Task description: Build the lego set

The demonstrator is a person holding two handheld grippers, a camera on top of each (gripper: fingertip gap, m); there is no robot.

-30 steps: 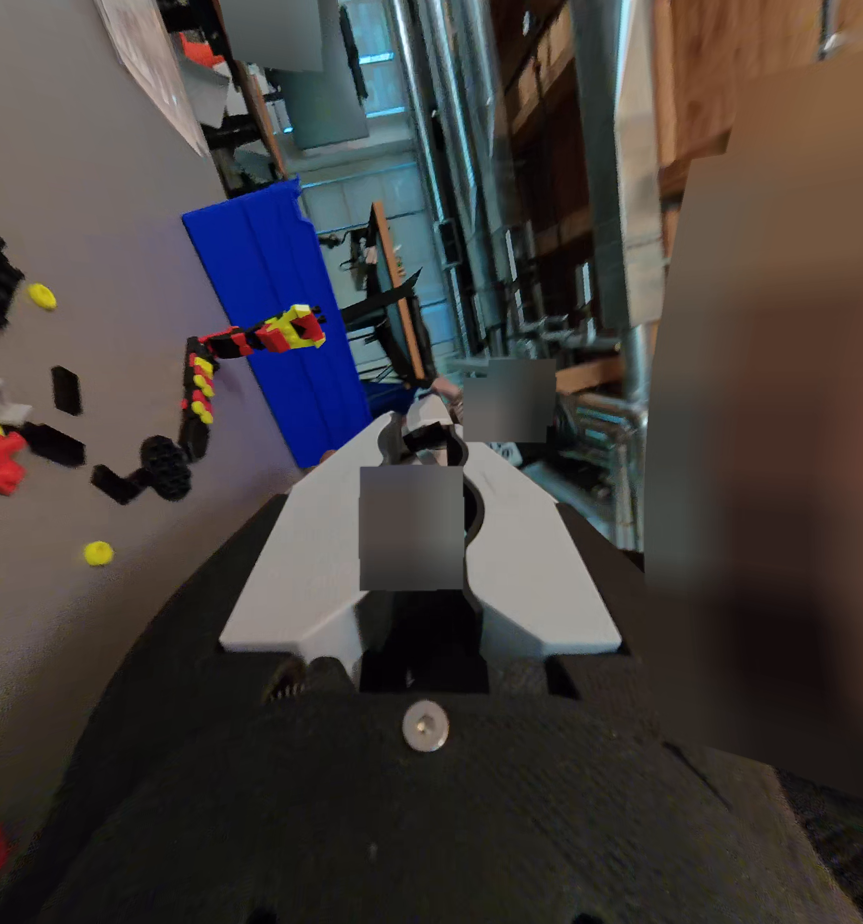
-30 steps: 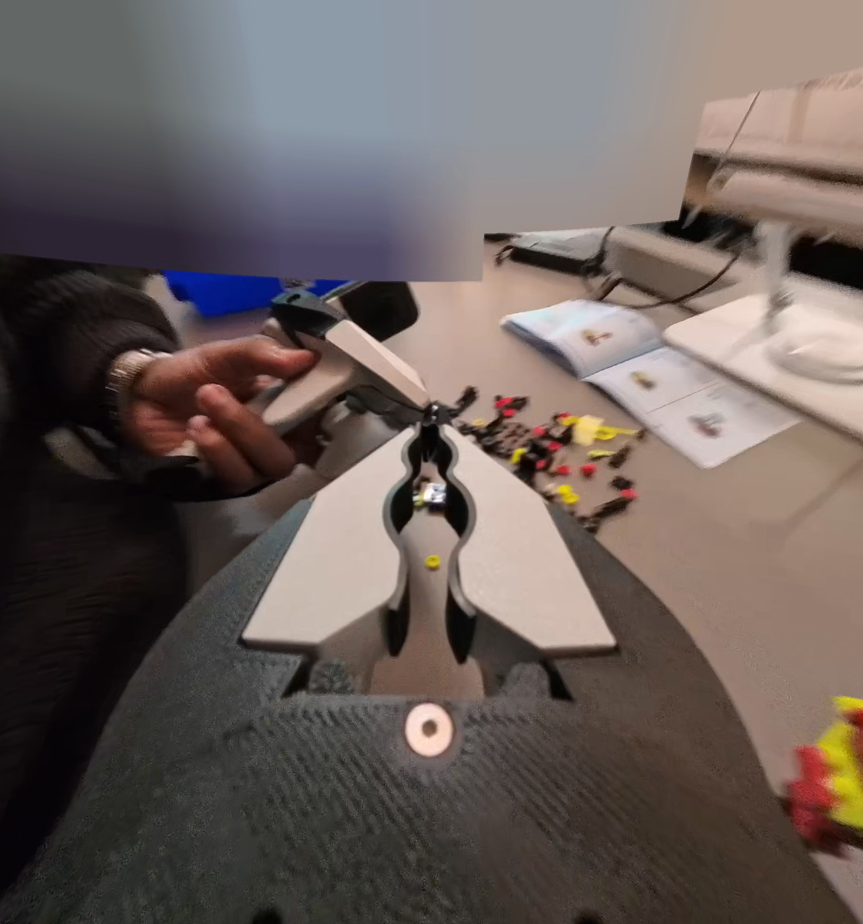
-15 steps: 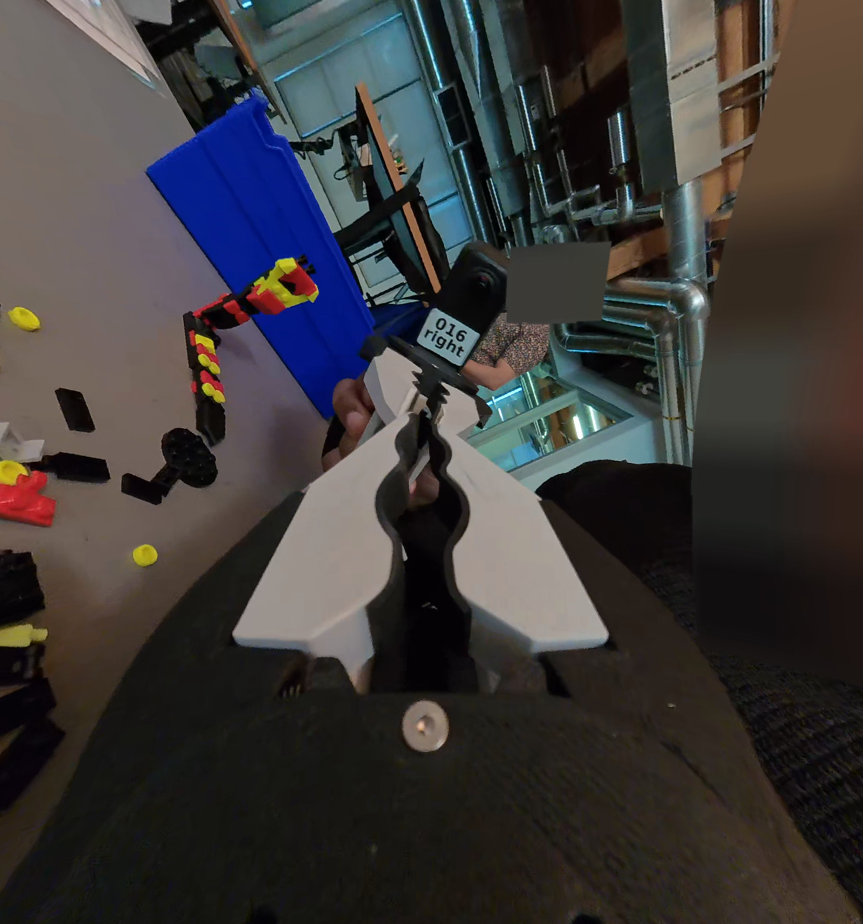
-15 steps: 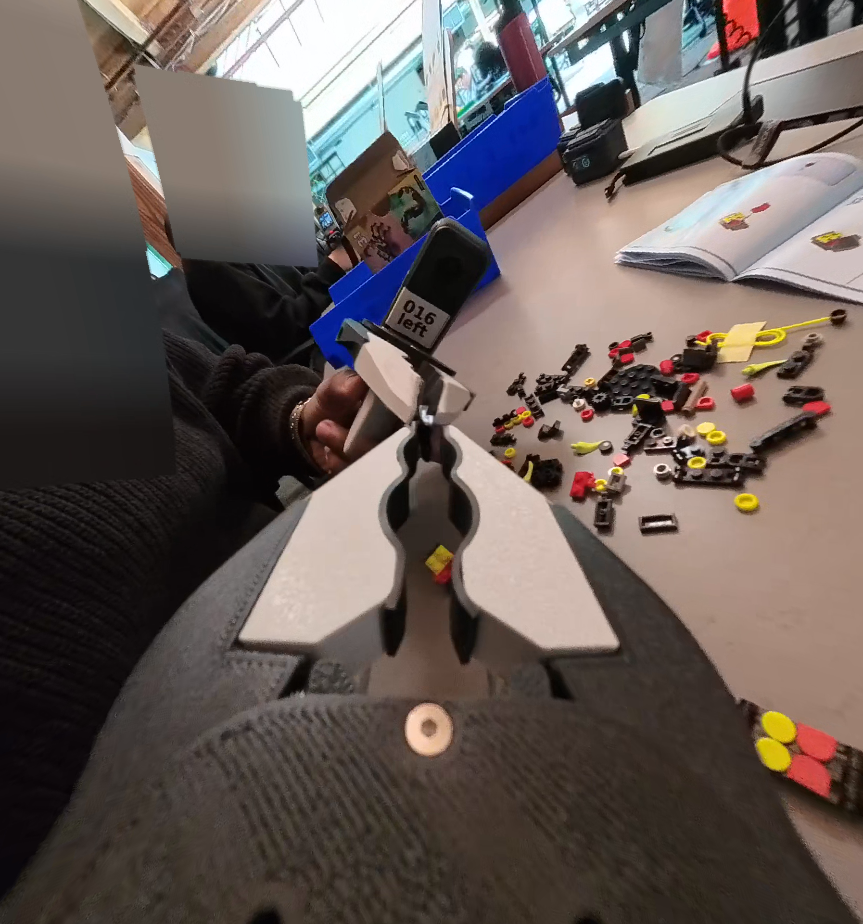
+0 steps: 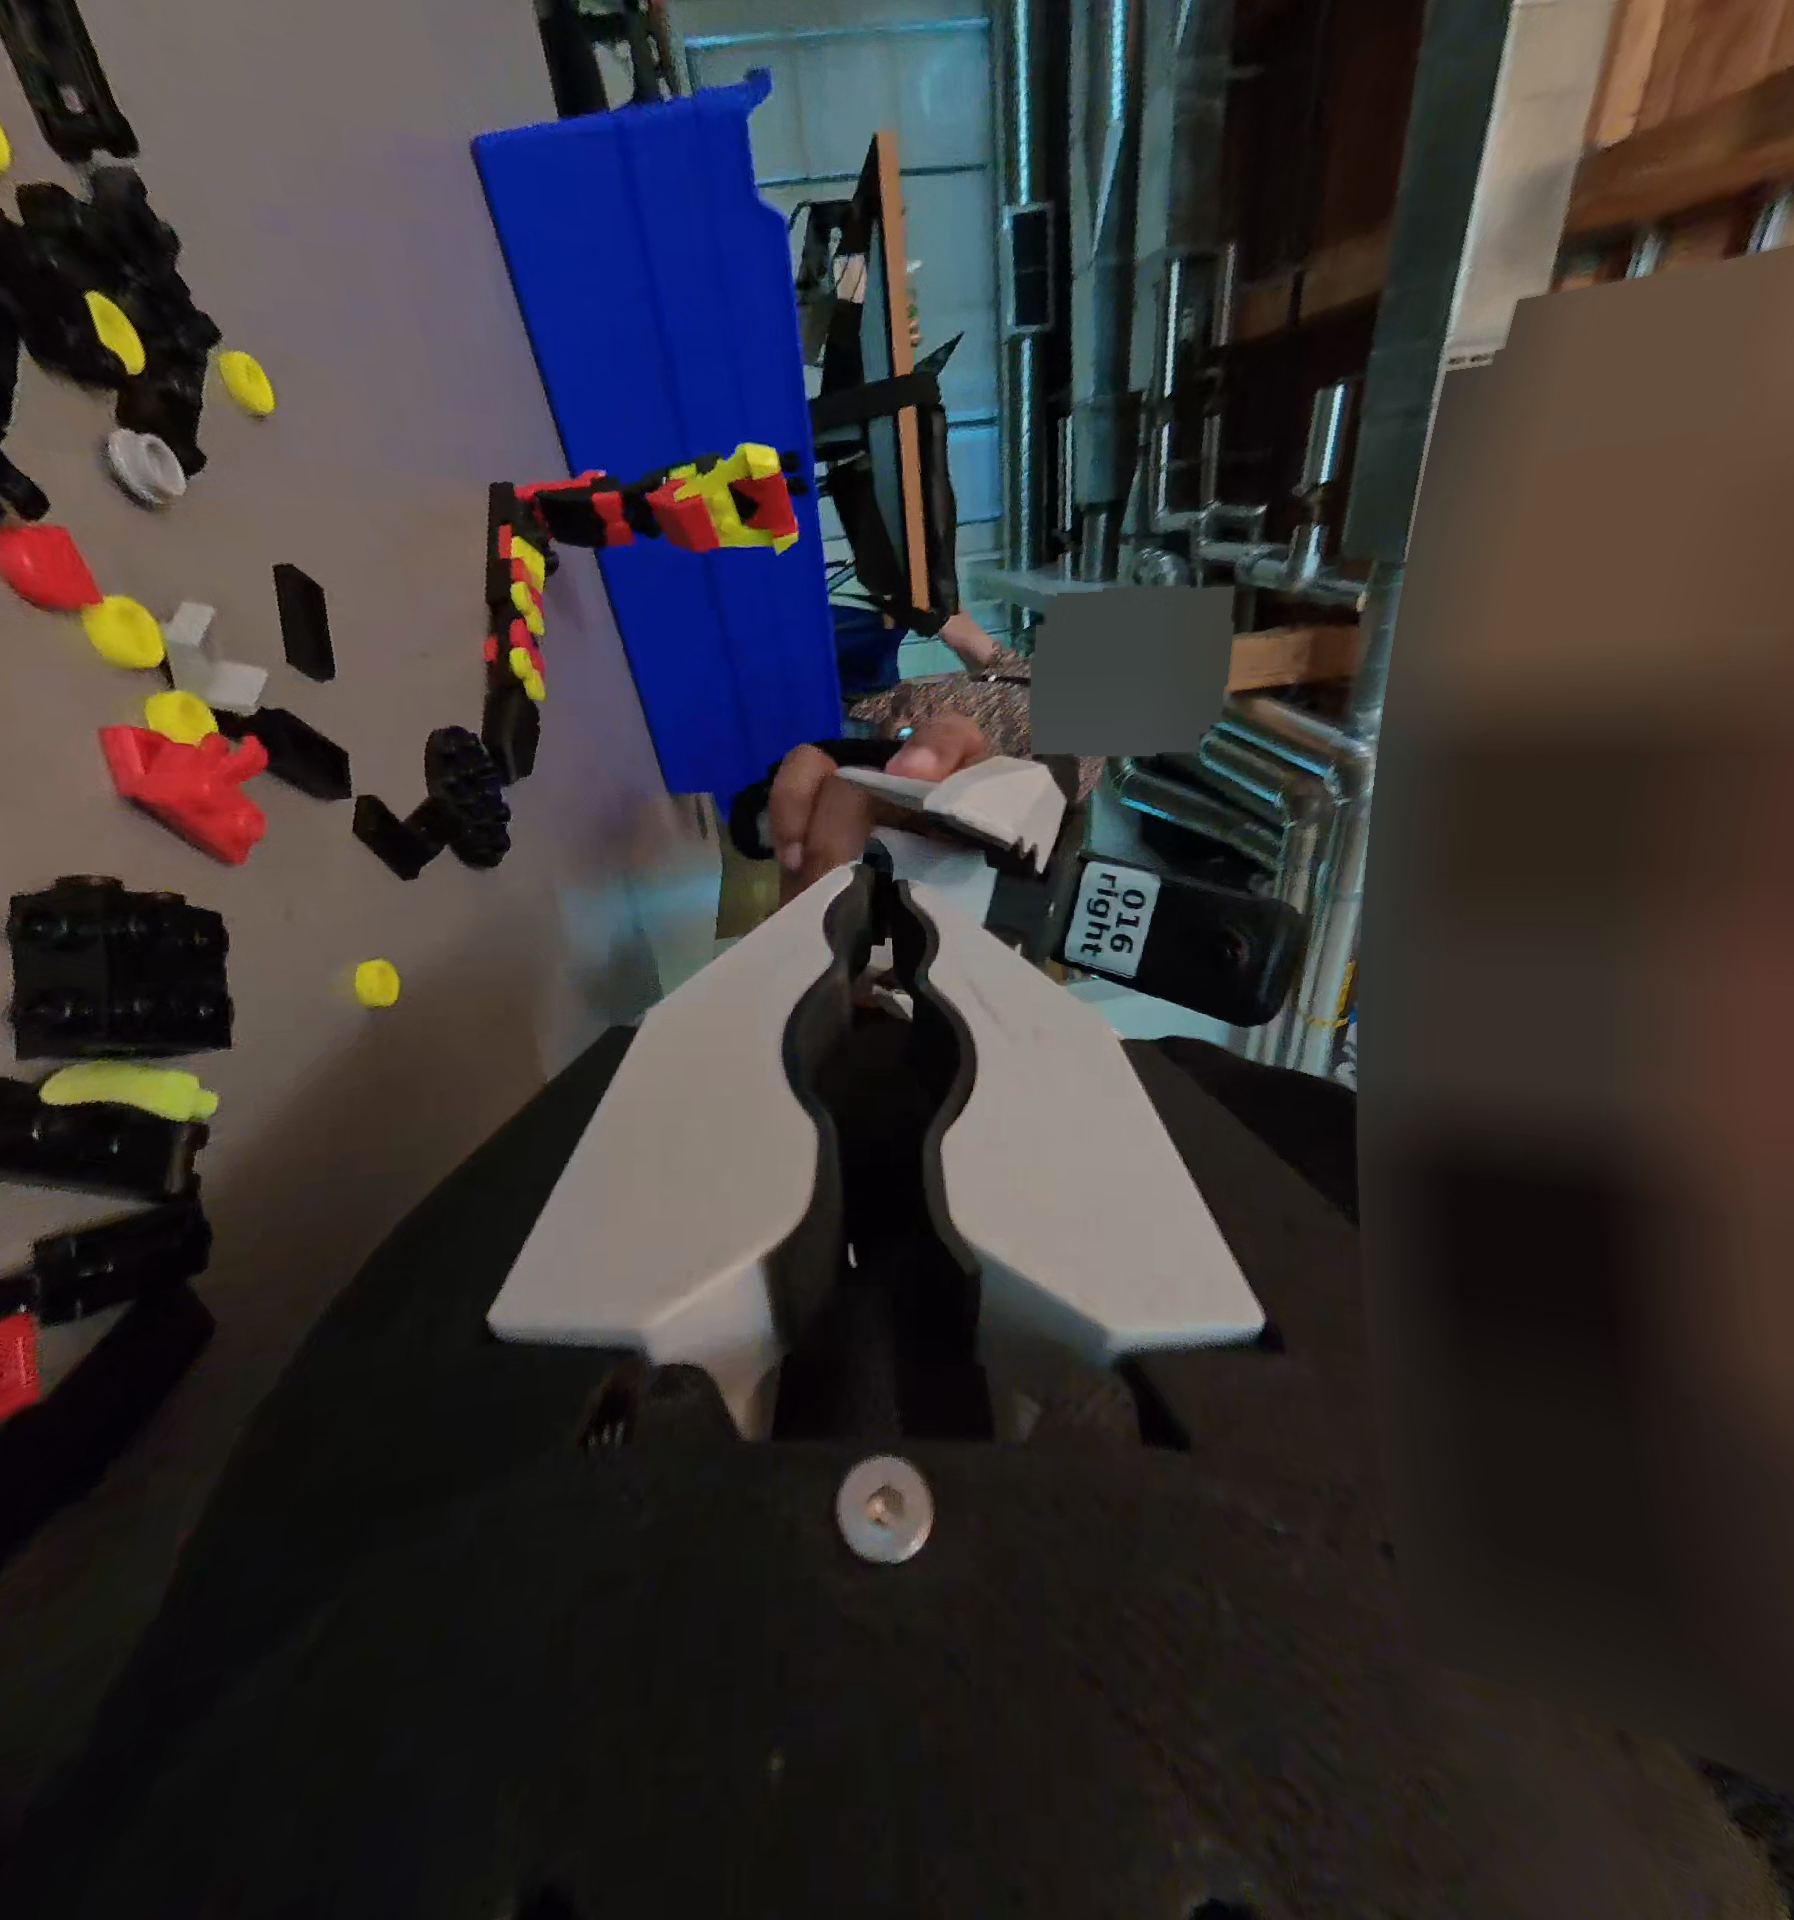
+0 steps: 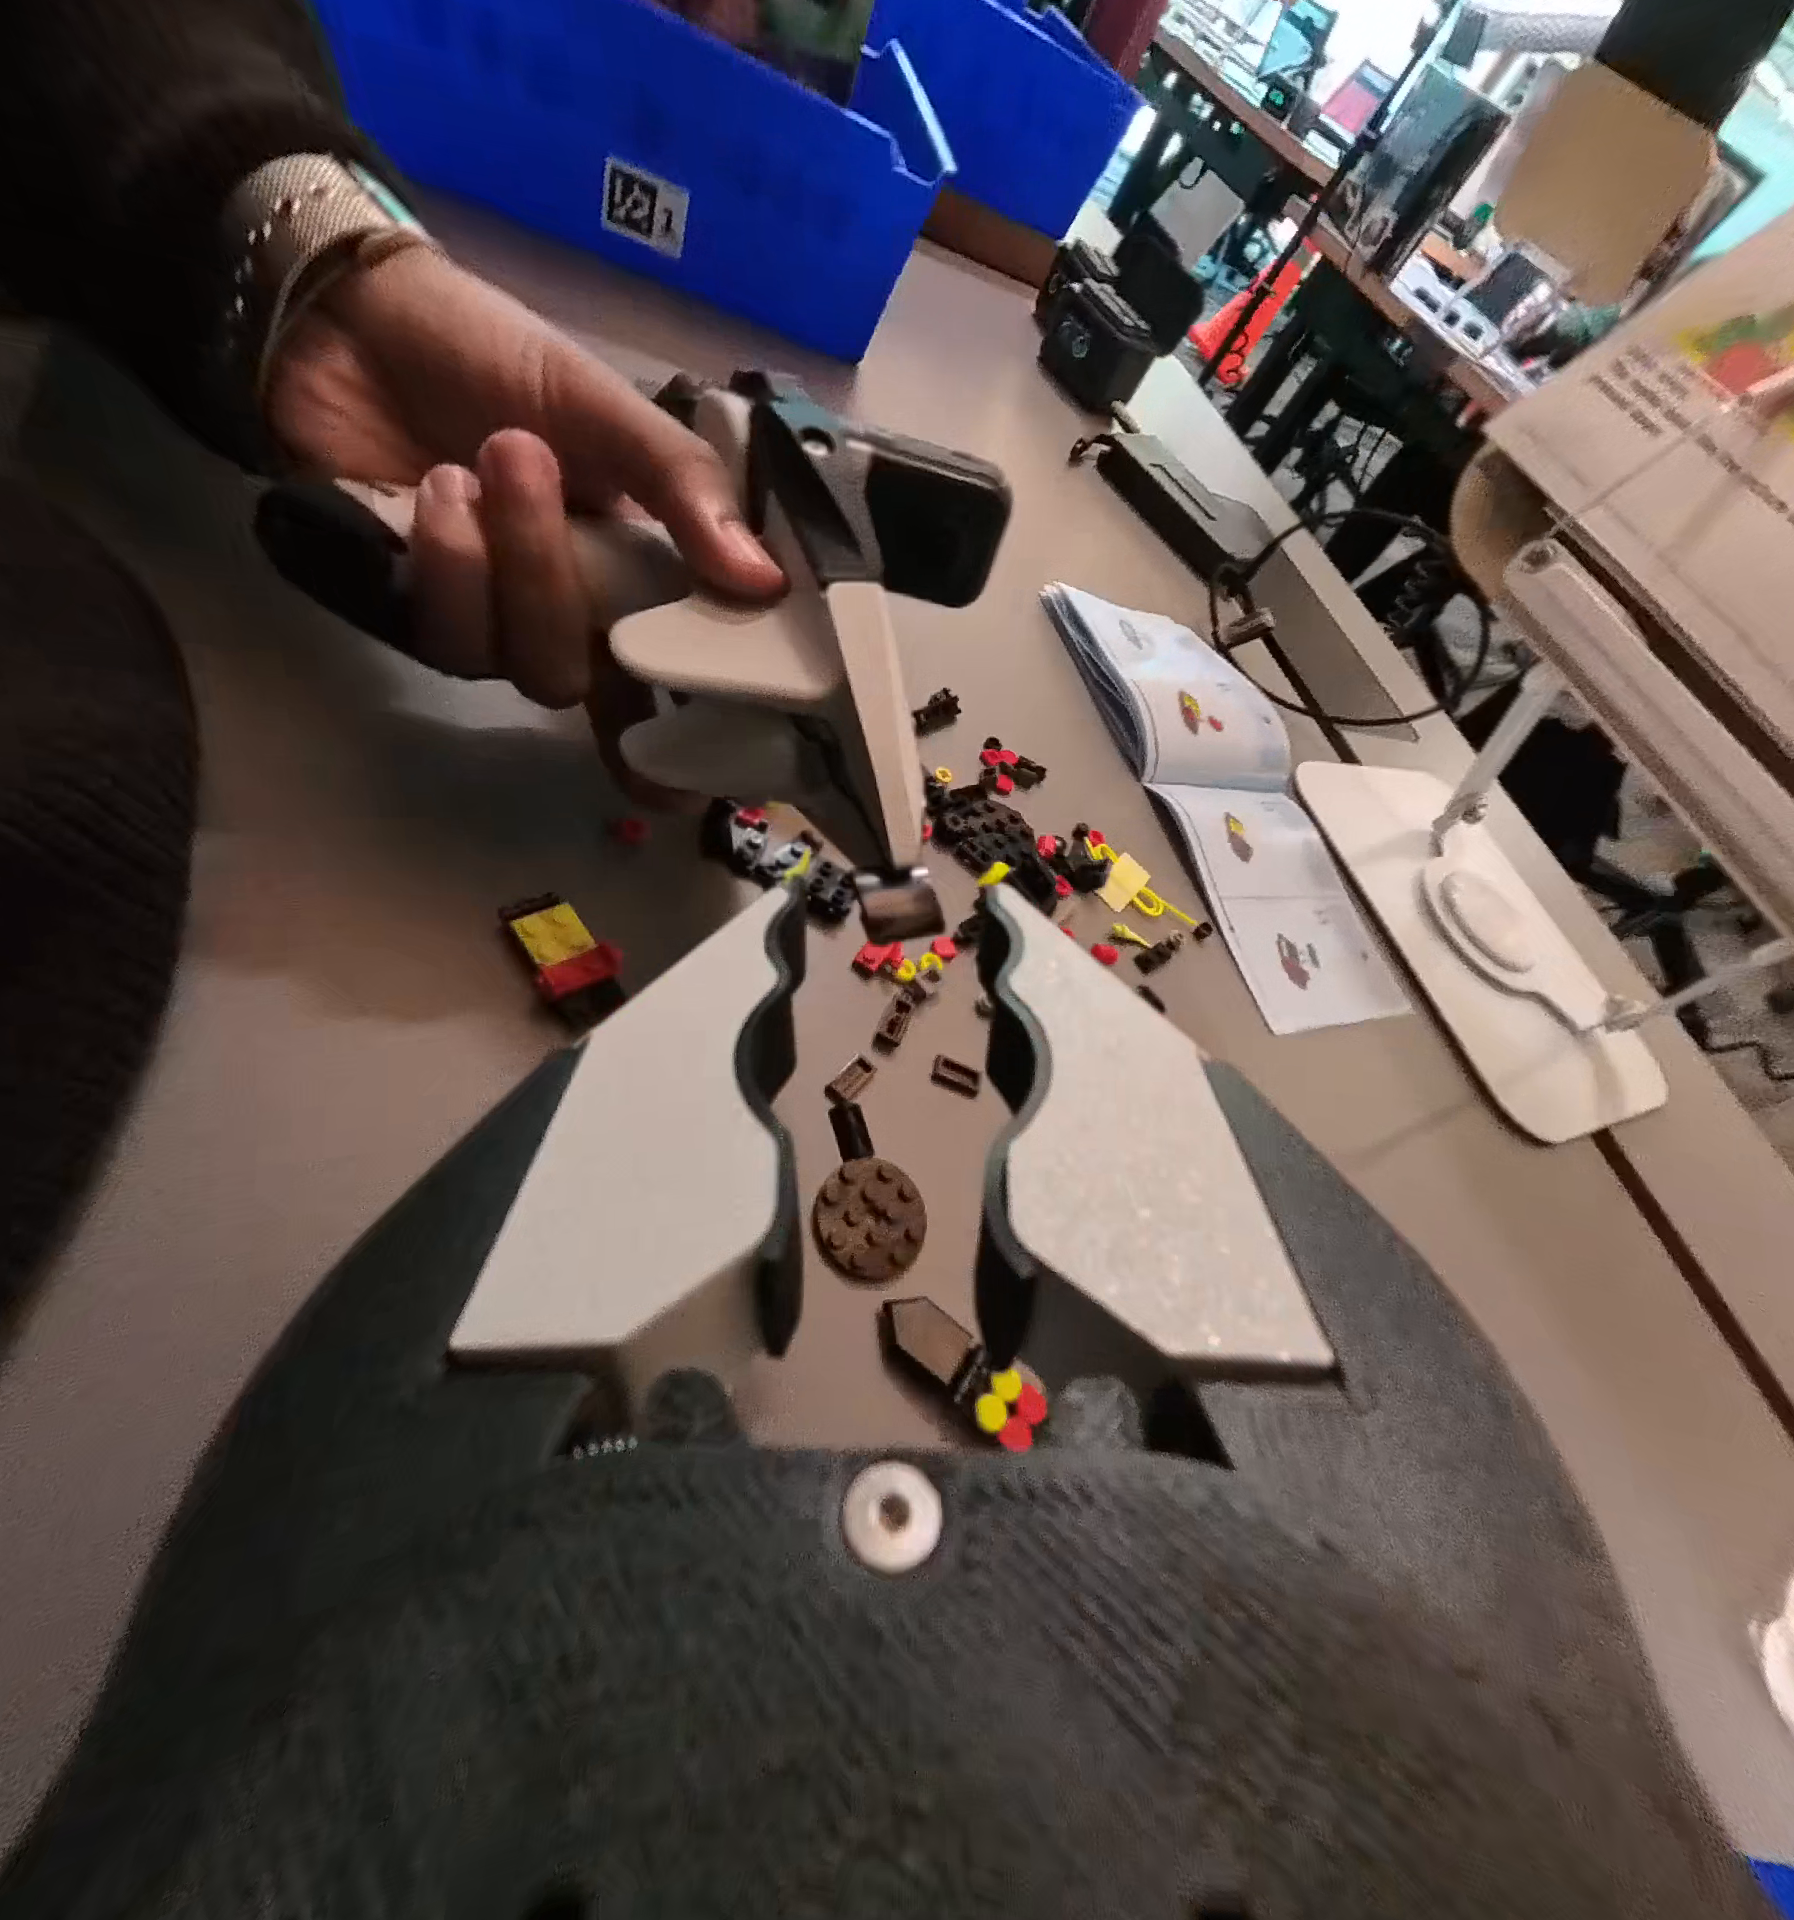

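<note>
The right gripper (image 6: 888, 902) has just let go: its grey fingers, pinched together half a second ago, now stand well apart with nothing between them. The small dark piece (image 6: 898, 906) stays with the left gripper (image 5: 877, 894), whose fingers are clenched on it at the very tips, up off the desk (image 6: 301, 1039). I take that as a hand-over or a re-grip finished, so the left side now carries the part and the right is free to fetch or steady the next one. The fingers are flat matt wedges with wavy black rubbery inner edges. Below the open pair lies a round dark studded plate (image 6: 869, 1216). Beyond it is a scatter of glossy black, red and yellow bricks (image 6: 986, 831), hard and small. A part-built red, yellow and black chain (image 5: 519, 613) lies towards the blue plastic bin (image 6: 664, 156) at the desk's far edge. A paper booklet (image 6: 1215, 790) lies open nearer the right edge.
</note>
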